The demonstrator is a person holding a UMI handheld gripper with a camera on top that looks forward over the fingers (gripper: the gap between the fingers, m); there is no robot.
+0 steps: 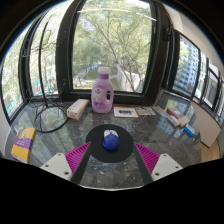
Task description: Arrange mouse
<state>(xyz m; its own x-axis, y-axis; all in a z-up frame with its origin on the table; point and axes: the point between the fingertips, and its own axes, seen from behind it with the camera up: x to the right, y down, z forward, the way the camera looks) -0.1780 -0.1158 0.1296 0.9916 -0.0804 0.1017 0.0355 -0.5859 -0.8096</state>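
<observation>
Jaws wide apart; blue mouse point(111, 142) on round black mousepad point(110, 138) at 12 o'clock, so come in low and centred.

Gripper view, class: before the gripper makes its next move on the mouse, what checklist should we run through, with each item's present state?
1. Small blue mouse in sight, just ahead of the fingers: ok.
2. Mouse resting on round black mouse pad: ok.
3. Gripper open, gap wider than the mouse: ok.
4. Mouse roughly centred between the magenta pads: ok.
5. Tall lilac plastic bottle standing well beyond the pad, out of the path: ok.
6. Mouse cable or which end faces forward: cannot tell.
</observation>
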